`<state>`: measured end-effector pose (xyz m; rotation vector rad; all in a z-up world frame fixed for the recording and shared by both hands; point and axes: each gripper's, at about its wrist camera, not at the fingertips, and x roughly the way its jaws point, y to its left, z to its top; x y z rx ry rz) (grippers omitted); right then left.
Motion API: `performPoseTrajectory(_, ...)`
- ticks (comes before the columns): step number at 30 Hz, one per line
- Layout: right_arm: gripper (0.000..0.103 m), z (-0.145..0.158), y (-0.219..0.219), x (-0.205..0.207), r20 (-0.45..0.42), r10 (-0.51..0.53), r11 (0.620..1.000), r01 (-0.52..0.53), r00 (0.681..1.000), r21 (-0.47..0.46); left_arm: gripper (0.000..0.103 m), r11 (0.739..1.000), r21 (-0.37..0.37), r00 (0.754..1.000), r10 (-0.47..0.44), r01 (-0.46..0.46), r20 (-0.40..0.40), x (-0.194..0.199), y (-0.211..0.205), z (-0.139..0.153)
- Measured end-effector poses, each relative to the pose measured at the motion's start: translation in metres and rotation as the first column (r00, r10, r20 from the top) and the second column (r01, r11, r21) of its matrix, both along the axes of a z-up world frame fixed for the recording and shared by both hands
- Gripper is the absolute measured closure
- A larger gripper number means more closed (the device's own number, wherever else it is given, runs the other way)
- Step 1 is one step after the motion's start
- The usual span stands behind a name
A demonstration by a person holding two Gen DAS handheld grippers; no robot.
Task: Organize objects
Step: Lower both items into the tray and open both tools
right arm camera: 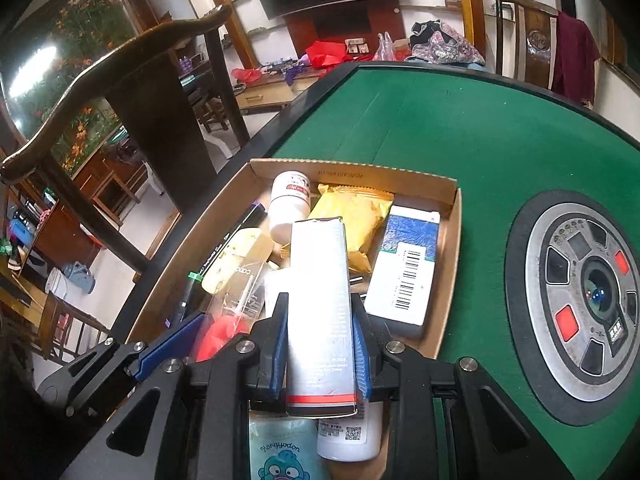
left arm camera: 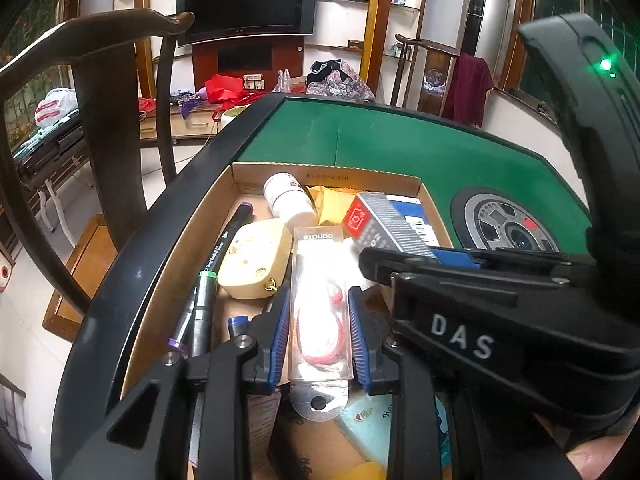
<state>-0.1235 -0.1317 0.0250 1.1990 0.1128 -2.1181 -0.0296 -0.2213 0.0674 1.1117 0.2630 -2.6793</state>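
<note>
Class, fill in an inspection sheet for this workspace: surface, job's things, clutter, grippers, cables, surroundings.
Surface: green felt table with a round control panel.
Job's things: cardboard tray holding a white bottle, yellow packet, blue-and-white box, markers.
Clutter: items overlap in the tray.
Grippers: left hand-held gripper shut on a clear blister pack; right hand-held gripper shut on a tall white box.
Cables: nothing seen.
Surroundings: wooden chair, television.
</note>
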Motion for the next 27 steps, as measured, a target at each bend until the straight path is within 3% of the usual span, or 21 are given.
performPoseTrajectory(27, 0.073, -0.004, -0.018, 0.002, -0.018, 0.044, 0.997, -0.043, 0.999, 0.058, 0.076, 1.0, -0.02, 0.999, 0.015, -0.014, 0.035, -0.004, -0.002, -0.006)
